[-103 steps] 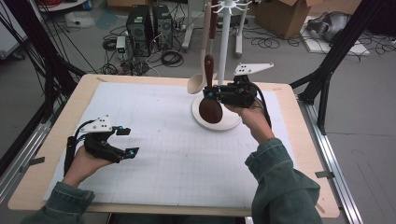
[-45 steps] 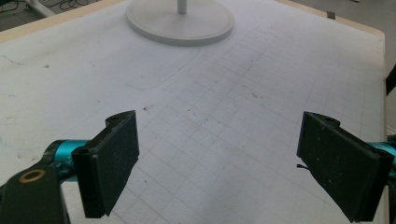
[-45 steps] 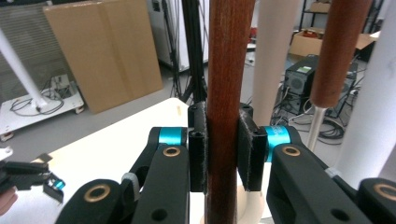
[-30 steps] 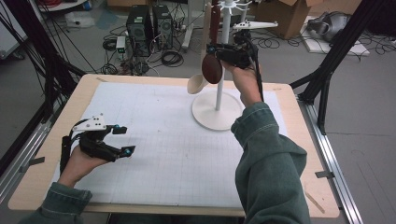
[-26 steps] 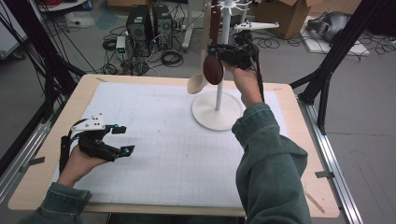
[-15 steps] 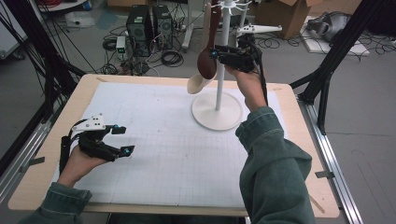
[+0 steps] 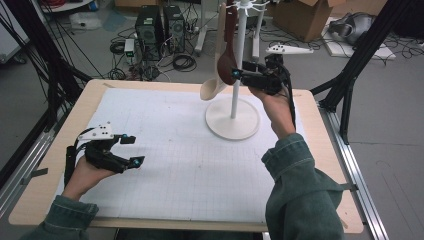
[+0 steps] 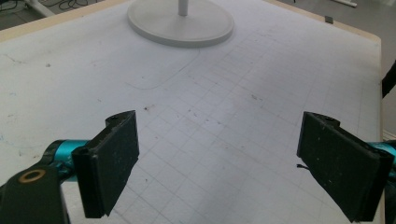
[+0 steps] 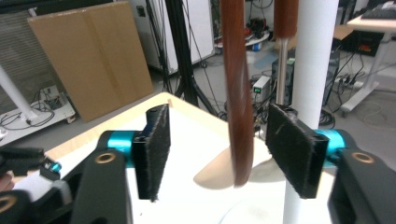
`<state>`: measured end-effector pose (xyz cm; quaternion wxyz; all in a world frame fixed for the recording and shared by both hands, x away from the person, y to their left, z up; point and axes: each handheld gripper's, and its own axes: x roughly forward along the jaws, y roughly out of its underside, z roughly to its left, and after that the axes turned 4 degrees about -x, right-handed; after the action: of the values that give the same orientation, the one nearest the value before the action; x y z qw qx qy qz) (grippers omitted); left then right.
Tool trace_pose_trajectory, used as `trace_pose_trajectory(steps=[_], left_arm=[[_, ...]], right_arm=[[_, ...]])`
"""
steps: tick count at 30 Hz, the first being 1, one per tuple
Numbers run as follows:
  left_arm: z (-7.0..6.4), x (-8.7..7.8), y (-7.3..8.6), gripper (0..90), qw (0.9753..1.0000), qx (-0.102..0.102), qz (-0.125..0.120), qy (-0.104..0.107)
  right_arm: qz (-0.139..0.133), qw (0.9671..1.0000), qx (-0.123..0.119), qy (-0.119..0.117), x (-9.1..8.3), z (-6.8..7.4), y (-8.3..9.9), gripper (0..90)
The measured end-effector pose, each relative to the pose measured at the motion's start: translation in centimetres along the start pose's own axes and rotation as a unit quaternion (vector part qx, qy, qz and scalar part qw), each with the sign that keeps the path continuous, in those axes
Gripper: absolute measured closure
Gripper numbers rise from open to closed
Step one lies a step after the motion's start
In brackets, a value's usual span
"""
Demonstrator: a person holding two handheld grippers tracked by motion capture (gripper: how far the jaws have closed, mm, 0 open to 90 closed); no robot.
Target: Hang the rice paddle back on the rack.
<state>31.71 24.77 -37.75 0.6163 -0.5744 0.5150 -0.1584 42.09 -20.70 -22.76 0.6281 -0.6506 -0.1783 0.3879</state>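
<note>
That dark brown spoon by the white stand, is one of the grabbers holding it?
No. The right gripper is open, the dark spoon hanging loose between its jaws. The left gripper is open too.

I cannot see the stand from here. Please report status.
Right gripper open around dark wooden spoon, hanging at stand. Left gripper open, low over table. Pale spoon hangs alongside.

Grey floor [image 7: 395,165], tangled cables [image 7: 182,62], cardboard box [image 7: 295,15], black frame posts [image 7: 357,55]

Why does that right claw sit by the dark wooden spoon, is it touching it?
Apart. In the right gripper view the dark spoon hangs between the right gripper jaws, with gaps showing on both sides.
</note>
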Motion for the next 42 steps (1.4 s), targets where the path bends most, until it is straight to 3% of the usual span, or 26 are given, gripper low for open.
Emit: trace_pose_trajectory(steps=[16, 31, 42], left_arm=[[0.0, 0.3, 0.2, 13.1, 1.0000, -0.001, 0.005, -0.002], [0.0, 0.3, 0.2, 12.7, 1.0000, -0.003, 0.004, -0.006], [0.1, 0.3, 0.3, 11.1, 0.9999, -0.003, 0.007, -0.012]], right_arm=[[0.019, 0.9996, 0.017, -0.009, -0.7, 0.7, 6.7, 24.2], [0.037, 0.9984, 0.005, -0.042, -0.8, 2.1, 11.0, 16.0], [0.046, 0.9980, -0.003, -0.044, -1.3, 3.0, 13.7, 12.3]])
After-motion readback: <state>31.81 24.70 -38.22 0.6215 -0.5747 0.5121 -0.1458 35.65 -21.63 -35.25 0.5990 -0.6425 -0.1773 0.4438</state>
